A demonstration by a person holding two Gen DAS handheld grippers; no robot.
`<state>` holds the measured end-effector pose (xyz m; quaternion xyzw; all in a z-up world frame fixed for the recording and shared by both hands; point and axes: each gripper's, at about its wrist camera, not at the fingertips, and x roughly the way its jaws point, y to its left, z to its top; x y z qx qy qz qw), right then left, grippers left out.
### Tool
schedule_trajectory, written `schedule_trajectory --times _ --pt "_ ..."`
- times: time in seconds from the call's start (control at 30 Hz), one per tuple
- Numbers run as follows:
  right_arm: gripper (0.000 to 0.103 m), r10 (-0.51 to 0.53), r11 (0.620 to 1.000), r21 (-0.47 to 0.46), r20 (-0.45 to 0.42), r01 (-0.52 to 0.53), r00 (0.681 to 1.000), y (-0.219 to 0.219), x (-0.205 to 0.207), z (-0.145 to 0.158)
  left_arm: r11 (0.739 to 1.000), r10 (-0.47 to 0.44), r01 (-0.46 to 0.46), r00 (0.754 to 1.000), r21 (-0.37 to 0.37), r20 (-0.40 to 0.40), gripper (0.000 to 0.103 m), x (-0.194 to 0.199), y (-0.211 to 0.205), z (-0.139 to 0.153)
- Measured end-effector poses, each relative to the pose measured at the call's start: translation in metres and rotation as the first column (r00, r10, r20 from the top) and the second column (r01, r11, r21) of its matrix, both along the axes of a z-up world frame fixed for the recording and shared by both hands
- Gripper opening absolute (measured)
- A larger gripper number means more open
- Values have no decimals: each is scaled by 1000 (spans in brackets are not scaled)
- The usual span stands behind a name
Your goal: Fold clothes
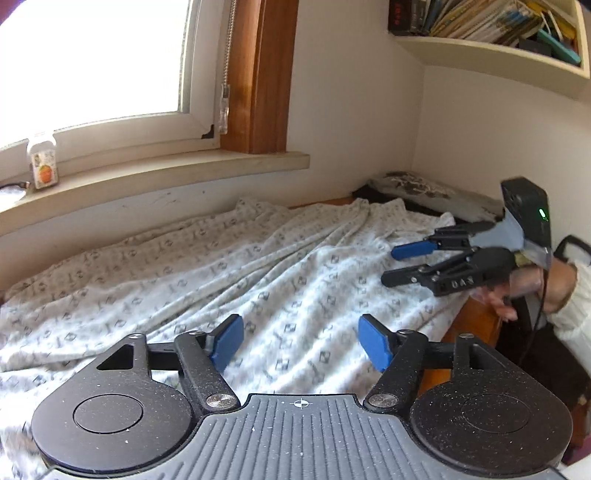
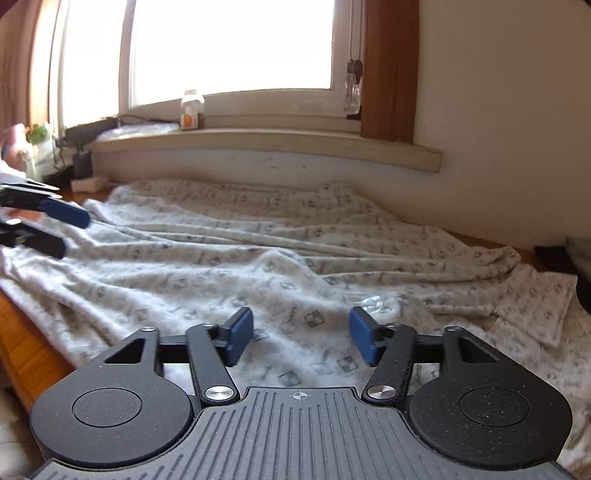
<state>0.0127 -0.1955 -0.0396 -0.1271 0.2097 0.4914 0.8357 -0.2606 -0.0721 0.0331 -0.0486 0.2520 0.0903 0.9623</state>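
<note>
Currently listed:
Garment [image 1: 221, 266]: white patterned cloth, rumpled, spread over wooden surface [image 1: 469, 325].
Left gripper [image 1: 299, 341]: fingers released, holding nothing, above cloth.
Right gripper [image 2: 301, 334]: fingers released, likewise unladen.

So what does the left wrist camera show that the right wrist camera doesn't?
Only the left wrist view shows the bookshelf, the person's hand and the whole right gripper, open. Only the right wrist view shows the plant at the far left and the garment's collar. Both show the patterned garment spread out, the window sill with the small bottle, and both grippers open, holding nothing; the left gripper hovers over the cloth.
</note>
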Motion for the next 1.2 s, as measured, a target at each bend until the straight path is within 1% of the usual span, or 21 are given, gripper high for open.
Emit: schedule_trajectory --times 0.07,0.1,0.13,0.17,0.2,0.23,0.27,0.37,0.4,0.5,0.53,0.6,0.63,0.77,0.83,0.97,1.0,1.07,1.1,1.17,1.2 --pt "61 3 1000 8 -22 -2 1000 -1 3 0 1000 5 -5 1000 28 -8 72 -3 -8 -5" --pt "62 5 1000 15 -31 -4 1000 -2 4 0 999 3 -2 1000 38 -10 68 -5 -11 -7" --pt "64 9 1000 15 -39 -9 999 -2 5 -1 999 -7 8 1000 35 -14 59 -7 -13 -10" --pt "67 16 1000 10 -47 -16 999 -2 5 -1 999 -16 17 1000 30 -11 54 -9 -14 -12" --pt "69 19 1000 -2 -46 -19 999 0 4 -2 999 -26 26 1000 25 -8 44 -12 -16 -15" --pt "70 22 1000 -21 -34 -23 999 3 1 -3 999 -33 34 999 29 -10 39 -12 -18 -17" --pt "73 29 999 -40 -18 -30 999 7 -2 -4 999 -41 41 999 35 -13 39 -13 -20 -19" --pt "73 34 998 -62 12 -34 999 10 -7 -5 998 -35 37 999 57 -32 40 -9 -24 -25" --pt "73 34 998 -58 6 -34 999 9 -6 -5 997 -29 32 999 67 -41 43 -7 -25 -27" --pt "74 38 998 -49 -20 -39 999 8 -2 -4 994 -39 44 997 97 -60 41 -4 -30 -30" --pt "74 38 998 -47 -30 -40 999 8 0 -4 994 -46 51 998 96 -50 27 -5 -30 -30" --pt "75 39 998 -50 -39 -41 998 9 1 -4 994 -62 64 998 93 -27 6 -8 -31 -29" --pt "75 39 998 -52 -37 -41 999 9 0 -4 995 -48 48 999 93 -4 2 -11 -30 -26" --pt "75 39 998 -55 -26 -41 999 9 -2 -5 990 -74 69 996 120 42 1 -25 -38 -8" --pt "75 42 998 -53 -32 -43 999 8 0 -5 989 -79 73 996 127 36 0 -28 -43 -7" --pt "76 49 998 -39 -48 -51 998 7 2 -4 993 -65 66 998 102 -8 0 -30 -43 -20" --pt "76 50 998 -36 -49 -52 998 6 2 -4 994 -46 46 999 95 -7 3 -32 -40 -22" --pt "76 54 998 -31 -51 -55 997 6 2 -4 996 -7 7 1000 90 -3 17 -38 -35 -23" --pt "76 54 998 -29 -51 -56 997 6 2 -4 996 2 -2 1000 93 -3 26 -40 -33 -23" --pt "76 54 998 -30 -48 -56 997 6 2 -4 996 -16 17 1000 89 -10 31 -39 -32 -23" --pt "76 54 998 -30 -47 -55 997 6 1 -4 996 -30 31 999 85 -12 36 -38 -33 -24"
